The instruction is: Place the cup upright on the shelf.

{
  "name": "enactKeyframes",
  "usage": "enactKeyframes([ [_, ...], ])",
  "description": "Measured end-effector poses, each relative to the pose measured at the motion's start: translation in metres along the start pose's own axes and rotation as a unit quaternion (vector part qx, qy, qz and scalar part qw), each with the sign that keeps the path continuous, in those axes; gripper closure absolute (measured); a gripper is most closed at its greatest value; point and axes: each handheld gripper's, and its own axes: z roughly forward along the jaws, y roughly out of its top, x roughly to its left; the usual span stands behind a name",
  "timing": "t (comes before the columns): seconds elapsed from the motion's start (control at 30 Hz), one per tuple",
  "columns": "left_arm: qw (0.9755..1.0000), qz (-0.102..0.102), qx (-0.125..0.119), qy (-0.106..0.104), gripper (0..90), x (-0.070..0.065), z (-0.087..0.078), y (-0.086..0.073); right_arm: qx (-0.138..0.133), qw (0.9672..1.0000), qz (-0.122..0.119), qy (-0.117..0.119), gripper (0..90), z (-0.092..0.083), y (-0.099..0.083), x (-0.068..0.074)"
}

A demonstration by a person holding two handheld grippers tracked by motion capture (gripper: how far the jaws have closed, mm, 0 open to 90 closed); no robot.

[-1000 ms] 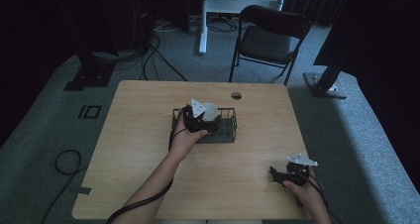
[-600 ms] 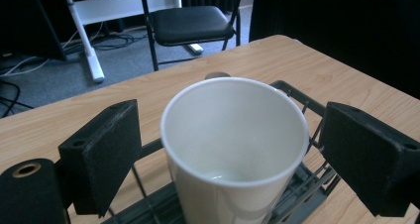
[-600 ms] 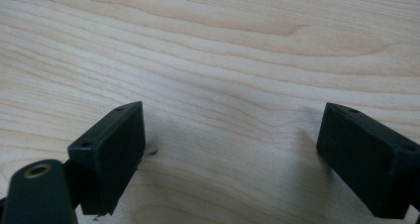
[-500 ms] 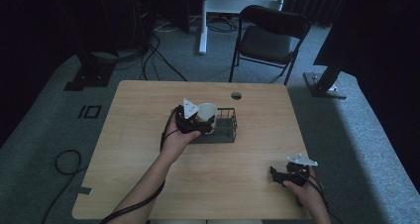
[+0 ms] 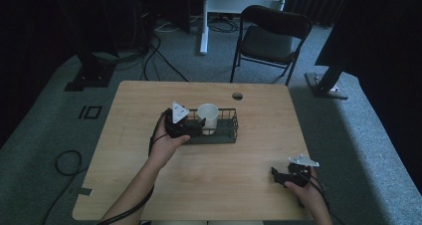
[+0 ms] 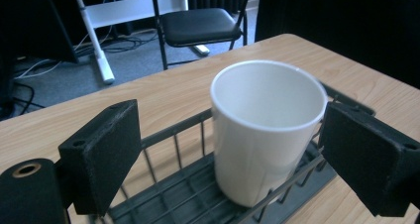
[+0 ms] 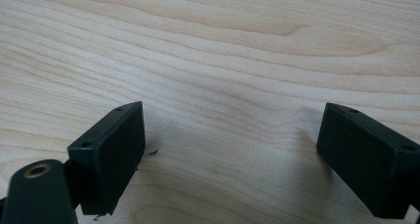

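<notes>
A white paper cup [image 5: 207,116] stands upright in the left part of a dark wire basket [image 5: 226,135] at the middle of the wooden table [image 5: 144,100]. My left gripper [image 5: 195,128] sits at the basket's left end, open, its jaws pointing at the cup. In the left gripper view the cup [image 6: 267,130] stands just beyond the pads [image 6: 101,154], inside the basket [image 6: 168,199], and neither pad presses on it. My right gripper [image 5: 277,174] rests near the table's front right edge. It is open with bare wood between its jaws [image 7: 233,149].
A black folding chair [image 5: 271,41] stands behind the table, beside a white stand [image 5: 205,16]. Cables lie on the grey floor at the left. A round cable hole [image 5: 237,95] sits near the table's far edge.
My left gripper has drawn back to the left, away from the cup, which now stands alone in the basket. The right gripper has stayed put.
</notes>
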Motion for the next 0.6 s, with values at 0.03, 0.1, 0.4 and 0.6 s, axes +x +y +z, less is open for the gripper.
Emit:
enactKeyframes([
  [0.03, 1.0000, -0.001, 0.000, 0.002, 10.3, 0.002, -0.002, -0.001, 0.000, 1.0000, 0.000, 0.000, 11.0, 0.000, 0.000, 0.000],
  [0.1, 1.0000, 0.000, 0.001, 0.004, 10.3, 0.005, -0.005, -0.004, 0.000, 1.0000, 0.000, 0.000, 11.0, 0.000, 0.000, 0.000],
  [0.4, 0.9999, -0.008, -0.004, 0.013, 10.3, 0.019, -0.022, -0.010, 0.000, 1.0000, -0.001, 0.000, 11.0, 0.000, 0.000, 0.000],
  [0.6, 0.9997, -0.010, -0.001, 0.022, 10.3, 0.028, -0.032, -0.019, 0.000, 1.0000, 0.001, 0.000, 11.0, 0.000, 0.000, 0.000],
])
